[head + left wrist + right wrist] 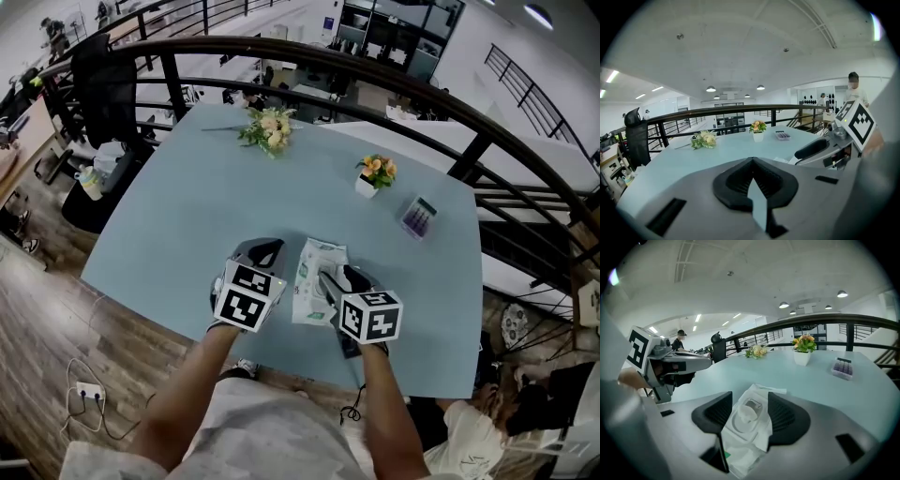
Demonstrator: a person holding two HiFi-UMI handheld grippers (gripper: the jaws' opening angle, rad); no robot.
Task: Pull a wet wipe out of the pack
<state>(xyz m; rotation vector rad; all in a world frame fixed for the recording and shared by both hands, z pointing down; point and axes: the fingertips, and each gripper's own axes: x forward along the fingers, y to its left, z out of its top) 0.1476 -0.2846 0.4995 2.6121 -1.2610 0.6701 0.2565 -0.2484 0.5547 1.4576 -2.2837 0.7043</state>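
Between the parted jaws of my right gripper (750,398) lies the white soft-plastic wet wipe pack (749,430), flat on the pale blue table (178,216). Its oval flap is open, and a crumpled white tuft of wipe (746,414) stands up out of the opening. The black ribbed pads (715,412) stand one on each side of the tuft, apart from it. I cannot tell whether they touch the pack's foil below. From my head camera the pack (312,270) lies lengthwise away from me, with my right gripper (336,279) over its right edge and near end.

Just left of the pack sits my left gripper (263,253), beside it and not on it. Its own camera shows the left gripper's (752,161) black pads drawn together at the tips with nothing between them.

Beyond the pack and to its right stands a small white pot of orange flowers (373,175). Further right of that lies a small clear box with purple contents (418,217). Well beyond the pack, toward the far edge of the table, lies a loose bunch of pale flowers with green leaves (270,128). Past all of these a dark curved railing (375,70) rings the table.
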